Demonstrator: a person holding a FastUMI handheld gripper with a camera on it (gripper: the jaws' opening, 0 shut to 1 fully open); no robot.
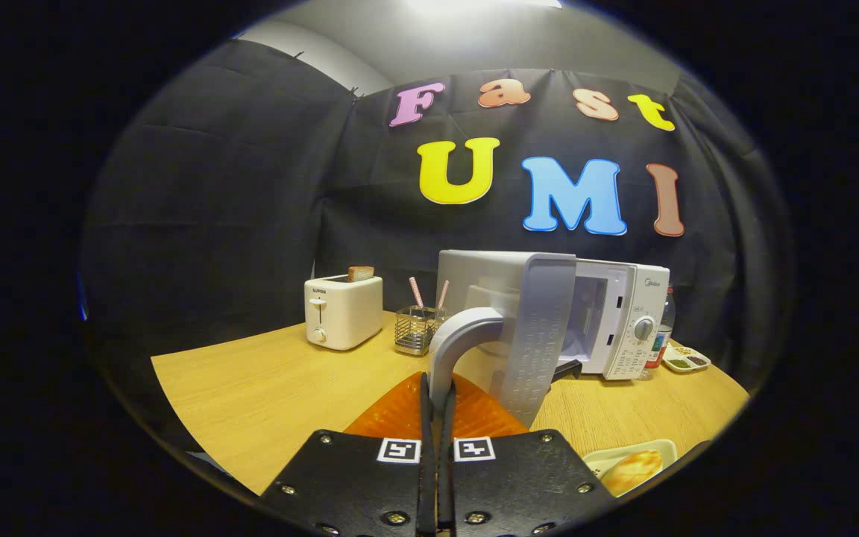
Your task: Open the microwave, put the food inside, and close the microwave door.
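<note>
The gripper [436,418] is pinching nearly closed on the door handle [459,335], both fingers [425,447] pressing its lower end. The microwave door [541,335] is standing swung open, edge-on toward the fingers, in front of the microwave [623,313]. The door looks stiff and hinged, so the curved handle seems the right hold. The food [634,468], looking soft and light, is lying on a plate [664,445] nearer than the microwave, beside the fingers; the plate's rim seems the safer grip.
</note>
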